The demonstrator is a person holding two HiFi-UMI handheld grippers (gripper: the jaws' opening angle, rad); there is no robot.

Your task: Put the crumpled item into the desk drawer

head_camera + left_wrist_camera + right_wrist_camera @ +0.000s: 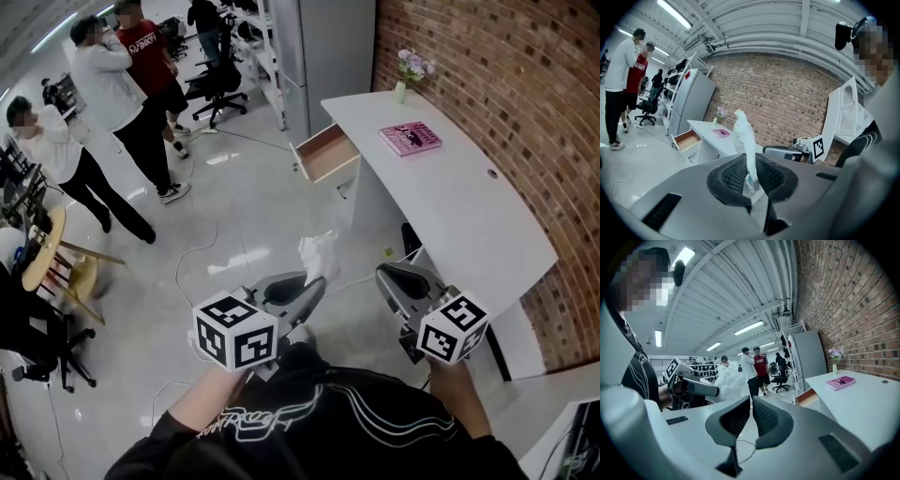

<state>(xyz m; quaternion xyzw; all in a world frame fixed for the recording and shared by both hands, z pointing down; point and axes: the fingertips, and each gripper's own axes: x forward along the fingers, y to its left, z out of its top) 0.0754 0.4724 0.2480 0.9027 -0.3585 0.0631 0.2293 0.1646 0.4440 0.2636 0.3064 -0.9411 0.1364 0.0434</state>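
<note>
Brick wall and white desk are running along my right, open drawer at the far end. I'm pinching the crumpled item in the left gripper, jaws nearly closed on it, its long axis pointing far, drawerward. I'm thinking it wants carrying right over the drawer before release, while the right gripper is hanging nearly closed and empty.

Pink book, flower vase by brick wall — people standing beyond.

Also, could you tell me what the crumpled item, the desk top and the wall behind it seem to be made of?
Crumpled item: thin white paper or plastic film, judging by its sharp creases. Desk top: smooth matte white, probably laminate or painted board. Wall: bare red brick with visible mortar joints.
</note>
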